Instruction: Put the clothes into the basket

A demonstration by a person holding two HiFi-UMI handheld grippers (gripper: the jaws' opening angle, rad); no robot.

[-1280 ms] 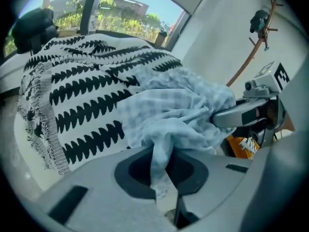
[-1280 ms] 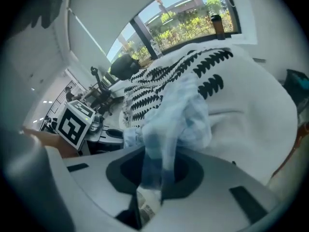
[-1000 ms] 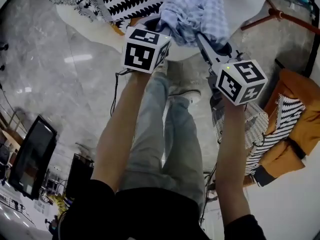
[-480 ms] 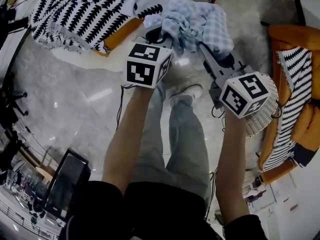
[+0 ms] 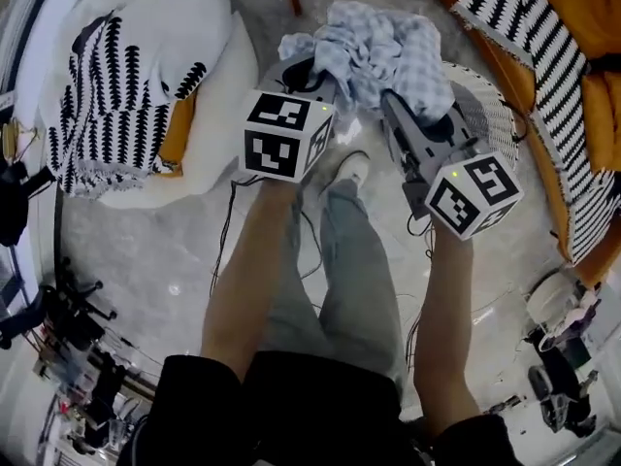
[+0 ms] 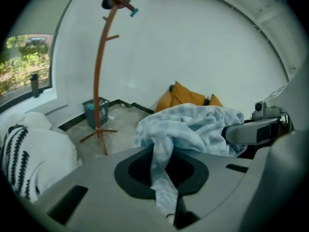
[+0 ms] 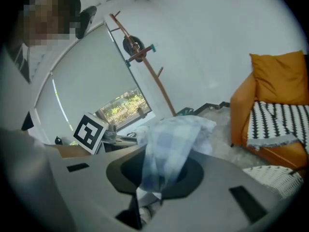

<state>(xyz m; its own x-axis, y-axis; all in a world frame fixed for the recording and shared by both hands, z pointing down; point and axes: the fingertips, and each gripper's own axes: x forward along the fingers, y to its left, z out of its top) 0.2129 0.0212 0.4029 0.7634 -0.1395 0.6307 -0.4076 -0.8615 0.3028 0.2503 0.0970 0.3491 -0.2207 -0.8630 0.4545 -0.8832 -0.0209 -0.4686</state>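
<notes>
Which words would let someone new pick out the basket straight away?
Start at the orange sofa on the right of the head view. On the floor just beside it stands the basket, just right of the pale checked cloth. It is white openwork weave, unlike the black-and-white patterned throw on the sofa.

Seen from the head view, the pale blue checked cloth [image 5: 383, 51] is hanging at twelve o'clock, with the left gripper [image 5: 318, 71] pinching it at eleven and the right gripper [image 5: 396, 100] pinching it at one. The white woven wicker basket [image 5: 500, 124] is sitting just beside the right gripper at two o'clock. Beyond it, a black-and-white patterned throw [image 5: 539, 37] is lying on the orange fabric sofa [image 5: 592, 95]. At ten o'clock, a black-and-white patterned blanket [image 5: 107, 105] is lying on a white round cushion [image 5: 209, 85].
</notes>
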